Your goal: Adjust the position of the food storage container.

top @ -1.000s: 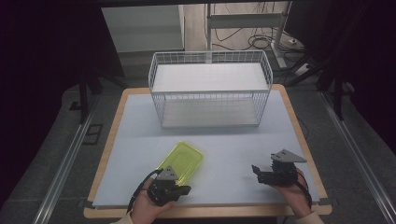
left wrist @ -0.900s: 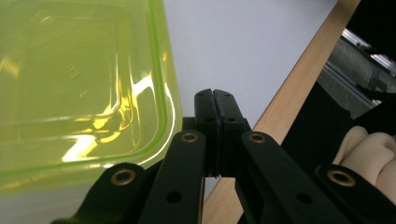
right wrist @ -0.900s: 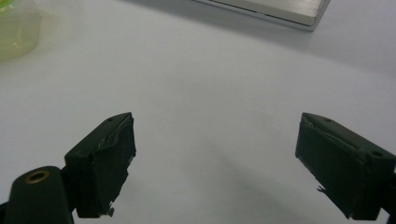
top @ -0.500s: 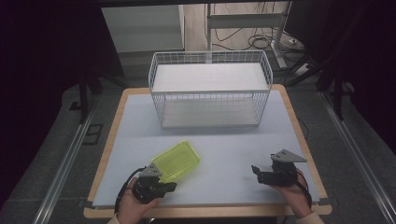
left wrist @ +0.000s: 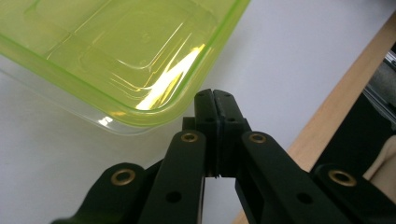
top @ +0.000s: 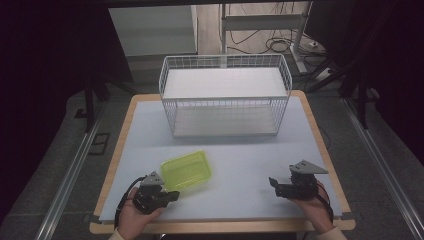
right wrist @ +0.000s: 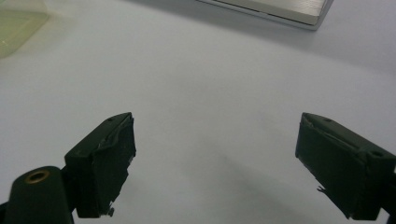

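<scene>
A: Yellow-green clear plastic tray [top: 186,171], lying flat and empty on the worktop [top: 240,150], front-left area, turned at a slant to the edges.

B: Seen close from the left gripper view too, tray [left wrist: 126,51] rim curving just ahead of the jaw tips. Touching?

A: Cannot tell from that view; very near at least. From above, left gripper [top: 172,195] just beside the tray's near corner, held in the left hand [top: 134,217] at the front edge.

B: Left gripper [left wrist: 215,95] state?

A: Jaws pressed together, nothing between them.

B: And the other side?

A: Right gripper [top: 273,181] held in the right hand [top: 312,202], front-right of the worktop, well apart from the tray, grey three-cornered plate on top. Jaws spread wide in the right gripper view [right wrist: 215,163], bare white surface between them.

B: Farther out?

A: White wire basket [top: 225,95] at the back of the worktop, standing upright, open side up. Beyond, dark floor with cables [top: 280,45] and metal legs.
</scene>
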Available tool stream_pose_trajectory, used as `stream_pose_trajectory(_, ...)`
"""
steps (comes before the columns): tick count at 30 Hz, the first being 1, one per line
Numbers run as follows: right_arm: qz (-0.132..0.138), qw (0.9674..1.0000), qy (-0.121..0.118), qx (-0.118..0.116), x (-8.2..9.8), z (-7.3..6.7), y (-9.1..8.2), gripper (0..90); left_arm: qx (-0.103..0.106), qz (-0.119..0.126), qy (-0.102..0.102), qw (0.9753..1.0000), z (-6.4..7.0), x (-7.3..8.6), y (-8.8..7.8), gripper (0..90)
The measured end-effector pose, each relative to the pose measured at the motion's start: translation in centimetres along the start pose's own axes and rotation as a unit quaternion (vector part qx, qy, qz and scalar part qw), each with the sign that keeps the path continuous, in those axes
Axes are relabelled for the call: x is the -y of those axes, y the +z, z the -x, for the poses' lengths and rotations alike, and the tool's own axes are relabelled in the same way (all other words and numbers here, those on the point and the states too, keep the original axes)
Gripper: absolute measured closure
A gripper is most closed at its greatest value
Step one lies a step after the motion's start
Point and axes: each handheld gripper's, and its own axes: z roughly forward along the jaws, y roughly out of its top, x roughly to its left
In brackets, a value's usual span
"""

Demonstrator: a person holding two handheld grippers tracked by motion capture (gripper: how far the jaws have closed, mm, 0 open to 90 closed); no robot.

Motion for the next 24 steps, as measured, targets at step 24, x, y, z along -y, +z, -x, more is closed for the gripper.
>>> stream_pose_trajectory(24, -0.003, 1.0, -0.003, -0.001, 0.0, -0.2, 0.1, 12.2, -0.012, 0.091, -0.054, 0.9944, -4.2, -1.4, -4.1, 89.9)
